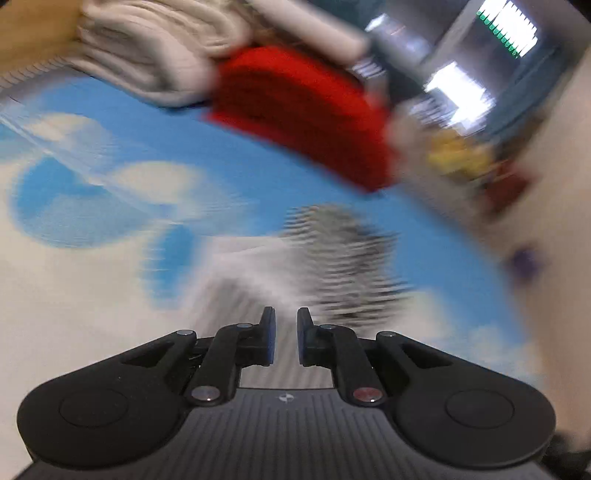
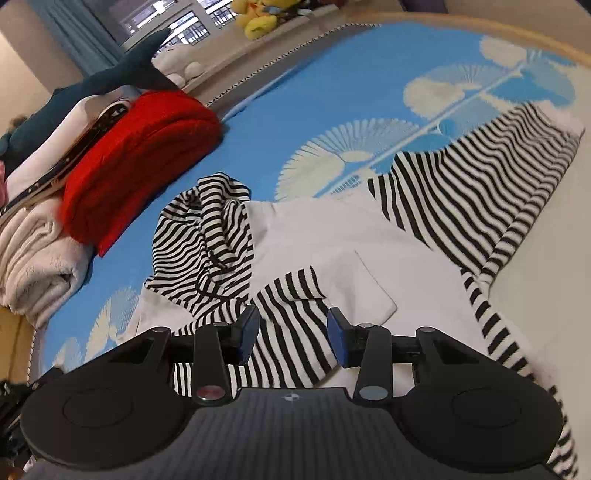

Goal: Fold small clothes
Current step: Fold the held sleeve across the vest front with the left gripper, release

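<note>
A small black-and-white striped hooded top with a white front panel (image 2: 325, 236) lies spread on a blue and white patterned cover (image 2: 332, 85). Its hood is bunched at the left, one sleeve folded across the body near me, the other stretched to the right. My right gripper (image 2: 293, 332) is open just above the folded striped sleeve. In the blurred left wrist view the same top (image 1: 332, 258) lies ahead of my left gripper (image 1: 286, 336), which is open with a narrow gap and holds nothing.
A folded red garment (image 2: 136, 155) (image 1: 303, 118) and folded cream blankets (image 2: 37, 254) (image 1: 147, 48) are stacked at the cover's edge. A dark blue shark plush (image 2: 92, 85) and yellow plush toys (image 2: 258, 18) lie beyond, by a window.
</note>
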The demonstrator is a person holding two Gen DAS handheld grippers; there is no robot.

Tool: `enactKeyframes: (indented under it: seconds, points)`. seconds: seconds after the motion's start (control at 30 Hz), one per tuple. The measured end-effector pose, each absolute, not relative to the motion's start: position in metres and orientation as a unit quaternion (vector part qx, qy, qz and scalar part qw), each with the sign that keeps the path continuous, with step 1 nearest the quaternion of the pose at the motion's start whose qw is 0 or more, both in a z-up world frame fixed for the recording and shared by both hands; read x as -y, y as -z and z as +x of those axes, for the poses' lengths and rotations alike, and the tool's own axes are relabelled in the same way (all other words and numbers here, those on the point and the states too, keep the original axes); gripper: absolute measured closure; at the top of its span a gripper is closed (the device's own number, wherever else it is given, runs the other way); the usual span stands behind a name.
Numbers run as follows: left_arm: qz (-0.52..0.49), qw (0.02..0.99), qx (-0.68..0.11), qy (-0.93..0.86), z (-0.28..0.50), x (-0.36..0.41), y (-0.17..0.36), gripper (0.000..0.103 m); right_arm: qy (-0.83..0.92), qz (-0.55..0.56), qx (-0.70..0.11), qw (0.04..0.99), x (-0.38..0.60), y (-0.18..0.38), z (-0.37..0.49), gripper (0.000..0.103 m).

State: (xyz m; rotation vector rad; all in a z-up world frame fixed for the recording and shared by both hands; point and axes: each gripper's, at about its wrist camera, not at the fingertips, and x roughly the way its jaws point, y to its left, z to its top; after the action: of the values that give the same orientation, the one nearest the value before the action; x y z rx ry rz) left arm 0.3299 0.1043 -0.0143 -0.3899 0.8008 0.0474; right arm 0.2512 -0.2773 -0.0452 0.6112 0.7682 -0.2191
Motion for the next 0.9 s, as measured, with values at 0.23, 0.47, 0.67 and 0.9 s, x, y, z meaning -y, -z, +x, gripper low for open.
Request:
enactKeyframes:
  seconds: [0.23, 0.47, 0.67, 0.9]
  points:
    - [-0.222, 0.863, -0.450, -0.050, 0.361, -0.141, 0.054, 0.092, 0.135, 0.370, -0.435, 0.809, 0.297, 0.092, 0.276, 0.060]
    - [-0.184, 0.860, -0.475, -0.032, 0.365, -0.128, 0.062, 0.092, 0.214, 0.406, -0.454, 0.764, 0.316, 0.129, 0.295, 0.060]
    - [-0.171, 0.852, -0.494, -0.009, 0.369, -0.117, 0.074, 0.092, 0.213, 0.413, -0.415, 0.782, 0.316, 0.127, 0.306, 0.094]
    - [-0.161, 0.850, -0.502, 0.001, 0.365, -0.110, 0.077, 0.092, 0.137, 0.367, -0.231, 0.891, 0.304, 0.062, 0.289, 0.103]
